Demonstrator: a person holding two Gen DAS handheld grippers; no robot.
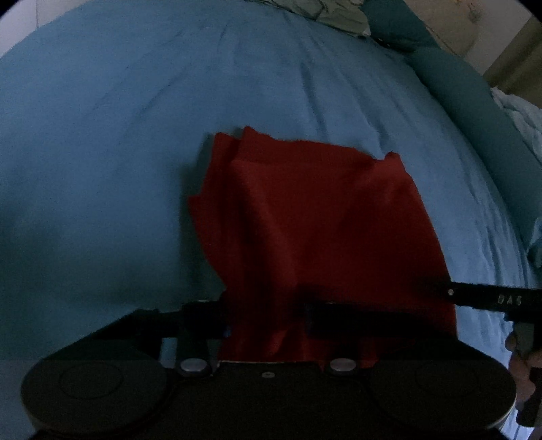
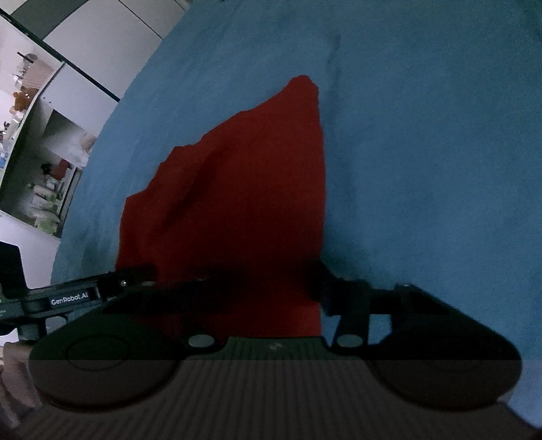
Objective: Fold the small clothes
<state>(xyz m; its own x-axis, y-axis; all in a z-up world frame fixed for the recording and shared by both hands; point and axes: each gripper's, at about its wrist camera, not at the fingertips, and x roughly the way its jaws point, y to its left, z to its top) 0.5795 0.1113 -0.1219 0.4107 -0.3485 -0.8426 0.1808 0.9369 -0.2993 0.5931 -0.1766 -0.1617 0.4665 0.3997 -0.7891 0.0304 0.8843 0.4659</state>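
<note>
A small red garment [image 1: 305, 216] lies partly folded on a blue bed sheet [image 1: 101, 135]. My left gripper [image 1: 266, 320] stands at its near edge with the jaws apart and red cloth between them. In the right wrist view the same red garment [image 2: 244, 189] runs away from my right gripper [image 2: 271, 287], whose jaws are also apart with cloth between them. The right gripper's body shows in the left wrist view [image 1: 491, 299] at the garment's right edge. The left gripper's body shows in the right wrist view [image 2: 84, 294] at the left.
A dark teal pillow or bolster [image 1: 467, 111] and a pale green crumpled cloth [image 1: 332, 13] lie at the far right of the bed. Shelves and white wall panels [image 2: 40, 152] stand beyond the bed's left edge in the right wrist view.
</note>
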